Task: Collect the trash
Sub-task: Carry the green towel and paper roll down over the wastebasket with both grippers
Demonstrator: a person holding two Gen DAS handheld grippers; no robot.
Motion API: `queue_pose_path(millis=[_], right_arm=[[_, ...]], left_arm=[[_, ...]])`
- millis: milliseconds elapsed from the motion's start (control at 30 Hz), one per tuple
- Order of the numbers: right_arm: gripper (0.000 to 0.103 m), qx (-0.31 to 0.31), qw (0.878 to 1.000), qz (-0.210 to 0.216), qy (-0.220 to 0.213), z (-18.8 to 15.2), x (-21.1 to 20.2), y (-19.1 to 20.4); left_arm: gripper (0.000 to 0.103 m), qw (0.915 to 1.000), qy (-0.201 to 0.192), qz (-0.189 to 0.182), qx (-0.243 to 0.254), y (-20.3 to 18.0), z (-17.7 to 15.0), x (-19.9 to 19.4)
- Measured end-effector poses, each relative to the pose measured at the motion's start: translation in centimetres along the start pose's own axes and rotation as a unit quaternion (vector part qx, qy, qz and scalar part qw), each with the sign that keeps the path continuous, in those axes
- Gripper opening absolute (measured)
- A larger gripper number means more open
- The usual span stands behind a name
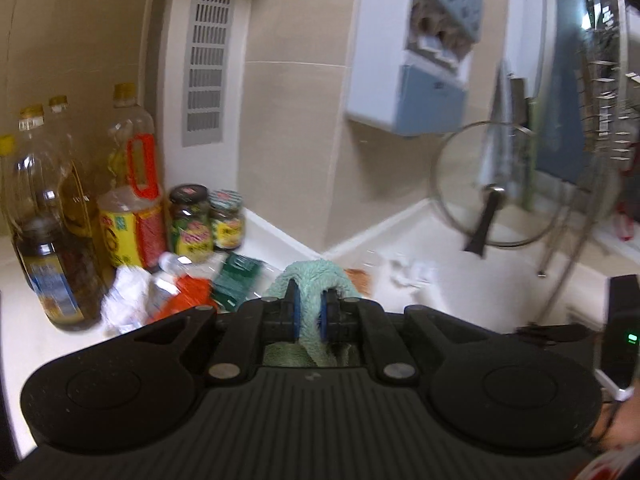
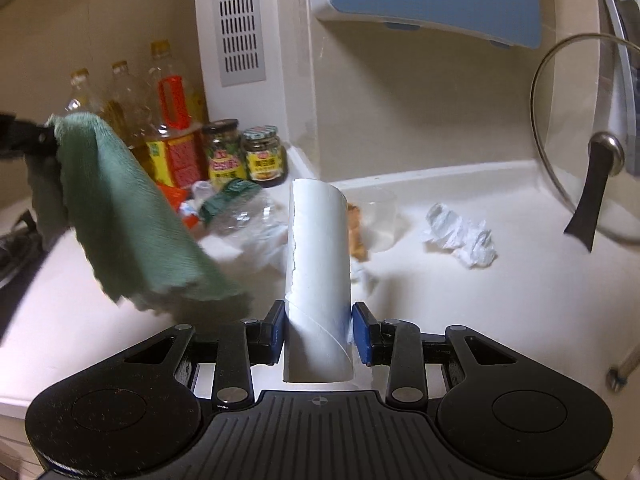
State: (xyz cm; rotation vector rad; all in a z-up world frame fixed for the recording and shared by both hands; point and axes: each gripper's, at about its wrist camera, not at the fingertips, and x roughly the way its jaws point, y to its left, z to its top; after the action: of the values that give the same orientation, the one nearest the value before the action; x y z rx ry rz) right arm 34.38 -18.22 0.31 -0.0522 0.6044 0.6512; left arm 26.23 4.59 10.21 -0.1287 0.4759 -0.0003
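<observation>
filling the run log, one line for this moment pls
left tool: shut on green cloth | right tool: shut on white tube | counter: crumpled tissue, crushed bottle uncollected

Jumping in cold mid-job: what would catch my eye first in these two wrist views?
First, the right gripper clamps a white cardboard tube dead centre, and the left gripper pinches a green terry cloth hanging over the white countertop. Behind them, litter lies in the corner: a crushed clear plastic bottle near the sauce jars, and a crumpled white tissue further right.
</observation>
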Motion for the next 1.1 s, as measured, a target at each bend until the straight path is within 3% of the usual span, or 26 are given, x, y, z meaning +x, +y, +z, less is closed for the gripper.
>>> queue_pose_path(millis=[233,633,1100], right_arm=[[0.035,-0.001,1.000,0.009,0.006,-2.2,-3.9,4.0],[0.035,0.000,0.997,-0.012,0.070,-10.3,-6.9,8.8],[0.036,-0.034,0.986,0.003,0.164,-16.6,-4.0,9.2]], left_arm=[[0.008,0.9973,0.035,-0.064,-0.014,-2.2,-5.5,-4.2],[0.008,0.9867,0.110,-0.118,-0.019,-2.2,-13.8,-8.4],[0.008,0.9757,0.175,-0.121,-0.051,-3.8,-18.5,-7.0]])
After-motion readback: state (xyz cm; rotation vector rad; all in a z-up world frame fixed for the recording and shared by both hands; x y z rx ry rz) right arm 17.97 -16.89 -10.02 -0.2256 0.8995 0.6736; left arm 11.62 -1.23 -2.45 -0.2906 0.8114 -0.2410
